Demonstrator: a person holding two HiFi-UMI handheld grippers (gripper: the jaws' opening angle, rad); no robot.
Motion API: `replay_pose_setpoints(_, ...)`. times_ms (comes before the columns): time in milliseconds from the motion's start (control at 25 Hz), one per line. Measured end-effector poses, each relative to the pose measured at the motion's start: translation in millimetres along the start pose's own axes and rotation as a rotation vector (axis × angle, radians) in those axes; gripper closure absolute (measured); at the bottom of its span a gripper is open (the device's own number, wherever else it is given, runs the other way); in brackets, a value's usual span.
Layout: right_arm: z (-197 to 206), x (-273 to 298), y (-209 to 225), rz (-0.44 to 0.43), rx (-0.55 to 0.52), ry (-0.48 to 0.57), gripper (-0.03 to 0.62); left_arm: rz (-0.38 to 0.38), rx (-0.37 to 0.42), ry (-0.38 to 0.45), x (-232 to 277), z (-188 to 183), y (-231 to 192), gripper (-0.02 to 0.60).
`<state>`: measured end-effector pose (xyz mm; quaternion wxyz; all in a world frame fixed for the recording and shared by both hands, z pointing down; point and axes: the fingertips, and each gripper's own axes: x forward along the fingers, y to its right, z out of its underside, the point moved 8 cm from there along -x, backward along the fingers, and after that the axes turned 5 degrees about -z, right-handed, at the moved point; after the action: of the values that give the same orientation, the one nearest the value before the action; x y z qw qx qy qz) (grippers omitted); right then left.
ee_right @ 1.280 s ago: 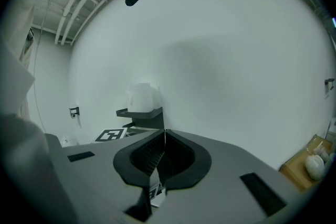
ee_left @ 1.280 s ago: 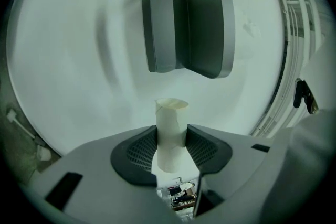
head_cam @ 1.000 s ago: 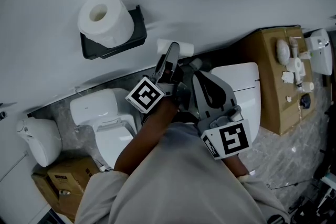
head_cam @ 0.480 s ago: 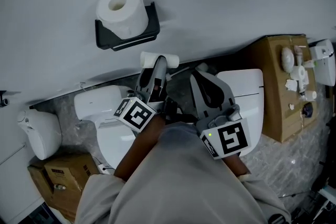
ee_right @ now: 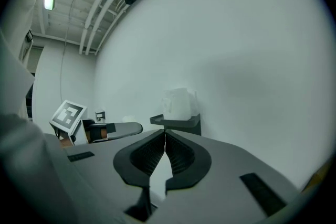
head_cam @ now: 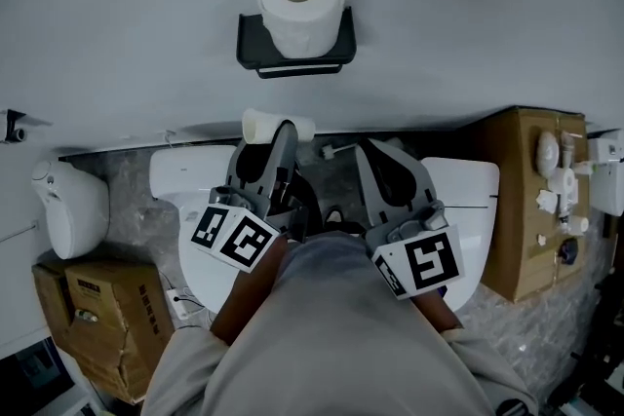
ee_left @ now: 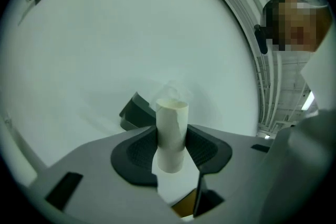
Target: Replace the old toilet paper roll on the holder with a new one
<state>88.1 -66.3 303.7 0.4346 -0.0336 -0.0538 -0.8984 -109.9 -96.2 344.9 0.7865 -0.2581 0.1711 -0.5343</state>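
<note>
1. Cardboard tube (ee_left: 171, 131), bare core, pinched upright between the left gripper (ee_left: 172, 150) pads, centre of the left gripper view.
2. New roll (head_cam: 300, 5), white, sits on the black holder (head_cam: 252, 56) on the wall, upper centre of the head view, apart from the tube below it.
3. Right gripper (ee_right: 165, 140) jaws pressed together, empty.
4. Print: square markers (head_cam: 234, 239) on the gripper cubes; label on the lower-left cardboard box (head_cam: 93, 307) is too small to read.
5. Around: left toilet (head_cam: 185, 180) and right toilet (head_cam: 466, 190), partly covered by the grippers; brown box (head_cam: 522, 209) with small white fittings (head_cam: 551, 180) at the right edge.
</note>
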Motion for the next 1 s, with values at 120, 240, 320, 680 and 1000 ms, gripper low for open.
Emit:
replay_pose_setpoints(120, -0.2, 5.9, -7.9, -0.028, -0.001, 0.003, 0.577, -0.032, 0.028, 0.023, -13.7, -14.4, -2.7, 0.411)
replay_pose_setpoints(240, 0.5, 11.6, -14.6, -0.053, -0.001, 0.0, 0.577, -0.043, 0.048, 0.046, -25.6, -28.3, -1.5, 0.414)
replay_pose_setpoints(320, 0.5, 14.8, -19.1, -0.068, -0.004, 0.001, 0.577, -0.034, 0.036, 0.059, -32.2, -37.4, 0.0, 0.417)
replay_pose_setpoints(680, 2.9, 16.1, -23.5, -0.06, 0.003, -0.002, 0.577, -0.043, 0.053, 0.078, -41.9, -44.2, 0.0, 0.437)
replay_pose_setpoints(1000, 2.1, 17.6, -18.7, -0.043, 0.0, -0.005, 0.577, 0.005, 0.008, 0.104, -40.3, -40.9, -1.3, 0.436)
